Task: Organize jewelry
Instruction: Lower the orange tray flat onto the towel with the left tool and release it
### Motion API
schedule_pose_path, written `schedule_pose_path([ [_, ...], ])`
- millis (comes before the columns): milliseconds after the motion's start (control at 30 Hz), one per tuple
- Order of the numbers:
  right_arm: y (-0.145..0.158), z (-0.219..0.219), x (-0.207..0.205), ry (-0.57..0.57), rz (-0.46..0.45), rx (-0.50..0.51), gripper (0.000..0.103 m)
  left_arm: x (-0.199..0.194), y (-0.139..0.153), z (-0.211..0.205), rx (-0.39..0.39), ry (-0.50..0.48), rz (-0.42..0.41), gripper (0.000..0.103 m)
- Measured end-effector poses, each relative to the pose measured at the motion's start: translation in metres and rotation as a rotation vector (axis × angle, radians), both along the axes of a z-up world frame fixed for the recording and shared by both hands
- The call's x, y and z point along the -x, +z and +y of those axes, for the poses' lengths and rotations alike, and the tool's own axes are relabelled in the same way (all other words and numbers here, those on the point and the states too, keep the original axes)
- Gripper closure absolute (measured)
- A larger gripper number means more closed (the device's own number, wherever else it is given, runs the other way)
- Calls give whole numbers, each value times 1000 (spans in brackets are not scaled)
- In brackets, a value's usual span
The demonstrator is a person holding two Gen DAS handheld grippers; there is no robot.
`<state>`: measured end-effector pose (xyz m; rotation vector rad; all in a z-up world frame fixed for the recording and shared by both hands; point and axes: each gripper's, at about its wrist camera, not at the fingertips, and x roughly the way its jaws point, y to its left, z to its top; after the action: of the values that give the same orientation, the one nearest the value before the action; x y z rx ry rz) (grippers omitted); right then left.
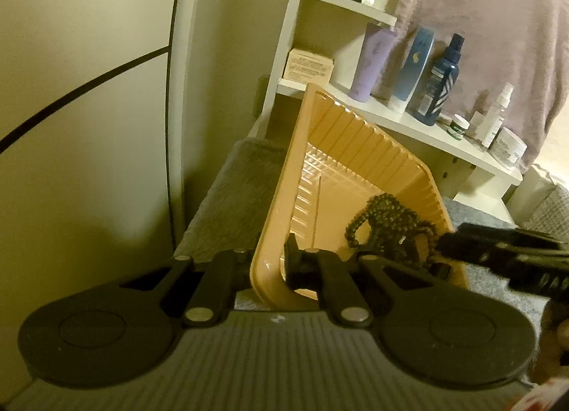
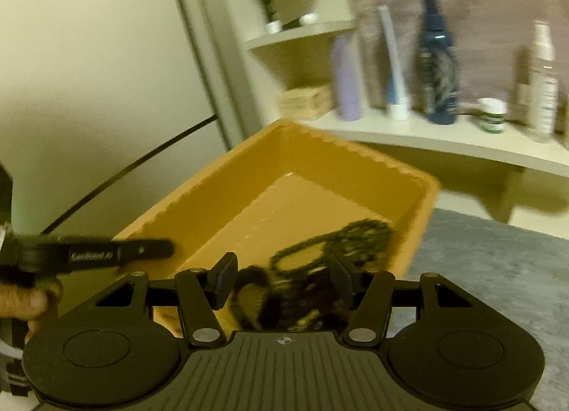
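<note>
Orange tray (image 1: pixel 355 147) pinched at wall by left gripper (image 1: pixel 268 265); hold steady. Right gripper (image 2: pixel 281 281) open over beads (image 2: pixel 341 236); lower slowly.

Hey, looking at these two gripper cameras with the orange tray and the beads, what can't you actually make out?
- Beads: right wrist view, motion blur; can't count strands or separate pieces.
- Beads' near end: left wrist view, hidden behind the gripper linkage.
- Bottle labels: right wrist view, blurred, unreadable.
- Tray: left wrist view, near corner covered by the left gripper.
</note>
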<state>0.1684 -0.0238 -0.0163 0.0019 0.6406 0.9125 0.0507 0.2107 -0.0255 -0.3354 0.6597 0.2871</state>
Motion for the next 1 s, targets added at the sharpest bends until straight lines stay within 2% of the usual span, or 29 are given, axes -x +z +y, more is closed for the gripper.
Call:
schedule_pose_path([
  [267, 2, -20, 1, -82, 23, -10, 45, 0, -10, 11, 65, 23, 15, 95],
  [533, 3, -25, 9, -108, 45, -10, 45, 0, -21, 20, 120, 48, 34, 91],
  [633, 3, -24, 10, -112, 49, -6, 45, 2, -25, 23, 148, 56, 30, 79],
  [667, 2, -25, 11, -116, 58, -9, 45, 3, -25, 25, 155, 64, 25, 71],
  [833, 2, -27, 14, -127, 71, -18, 45, 9, -26, 34, 176, 101, 19, 65],
  [933, 3, -32, 16, -152, 77, -24, 45, 15, -26, 39, 182, 121, 5, 52],
  [1000, 4, -36, 16, -172, 85, -26, 45, 19, -23, 41, 171, 133, -4, 39],
])
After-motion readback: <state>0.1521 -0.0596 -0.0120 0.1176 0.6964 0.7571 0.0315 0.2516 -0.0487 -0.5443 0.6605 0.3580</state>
